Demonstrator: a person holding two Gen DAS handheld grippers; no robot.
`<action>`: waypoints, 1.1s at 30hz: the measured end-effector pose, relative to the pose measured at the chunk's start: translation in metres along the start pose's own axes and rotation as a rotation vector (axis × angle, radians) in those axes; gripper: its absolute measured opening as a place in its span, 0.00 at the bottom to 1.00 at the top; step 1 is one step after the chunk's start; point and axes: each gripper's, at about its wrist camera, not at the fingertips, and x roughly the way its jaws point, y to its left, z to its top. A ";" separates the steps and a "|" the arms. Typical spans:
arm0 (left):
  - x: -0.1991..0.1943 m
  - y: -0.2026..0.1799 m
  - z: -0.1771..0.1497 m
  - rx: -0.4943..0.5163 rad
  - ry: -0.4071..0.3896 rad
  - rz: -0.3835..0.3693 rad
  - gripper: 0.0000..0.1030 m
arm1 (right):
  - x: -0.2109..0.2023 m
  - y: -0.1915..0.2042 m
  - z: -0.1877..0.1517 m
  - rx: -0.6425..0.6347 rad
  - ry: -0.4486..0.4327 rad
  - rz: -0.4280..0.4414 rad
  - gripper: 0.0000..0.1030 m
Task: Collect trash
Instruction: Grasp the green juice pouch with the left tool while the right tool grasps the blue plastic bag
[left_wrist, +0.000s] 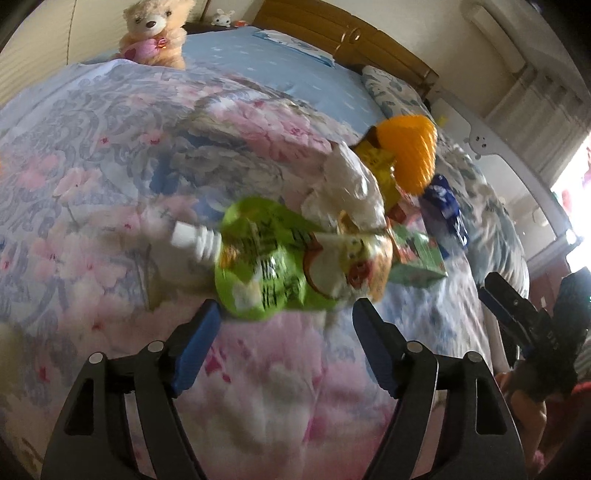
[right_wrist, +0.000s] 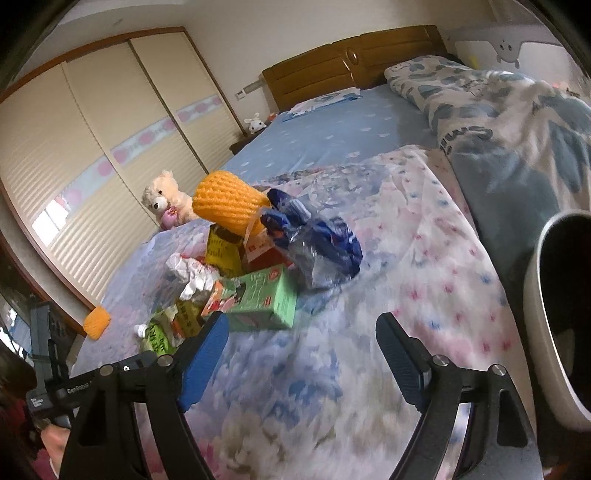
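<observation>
A pile of trash lies on the floral quilt (left_wrist: 110, 206). A green drink pouch (left_wrist: 273, 258) with a white spout lies just beyond my open, empty left gripper (left_wrist: 286, 332). Behind it are a crumpled white paper (left_wrist: 351, 188), a yellow packet (left_wrist: 380, 162), an orange foam net (left_wrist: 410, 155), a green carton (left_wrist: 417, 258) and a blue wrapper (left_wrist: 443, 206). In the right wrist view my right gripper (right_wrist: 303, 347) is open and empty, just short of the green carton (right_wrist: 262, 299). The blue wrapper (right_wrist: 317, 240), orange net (right_wrist: 229, 203) and pouch (right_wrist: 162, 332) also show there.
A teddy bear (left_wrist: 155, 33) sits at the far end of the quilt. A second orange net (right_wrist: 96, 320) lies at the bed's left edge. A dark bin with a white rim (right_wrist: 546, 317) stands at the right. A blue-patterned blanket (right_wrist: 517, 122) covers the right side, with the wooden headboard (right_wrist: 351, 62) behind.
</observation>
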 end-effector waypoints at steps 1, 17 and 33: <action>0.002 0.001 0.003 -0.007 -0.001 -0.001 0.74 | 0.004 0.000 0.005 -0.008 0.000 0.002 0.81; 0.021 0.011 0.038 -0.081 -0.022 -0.026 0.74 | 0.072 -0.002 0.048 -0.123 0.072 -0.004 0.62; -0.021 0.000 0.019 0.045 -0.093 -0.074 0.20 | 0.027 -0.006 0.025 -0.036 0.013 0.007 0.43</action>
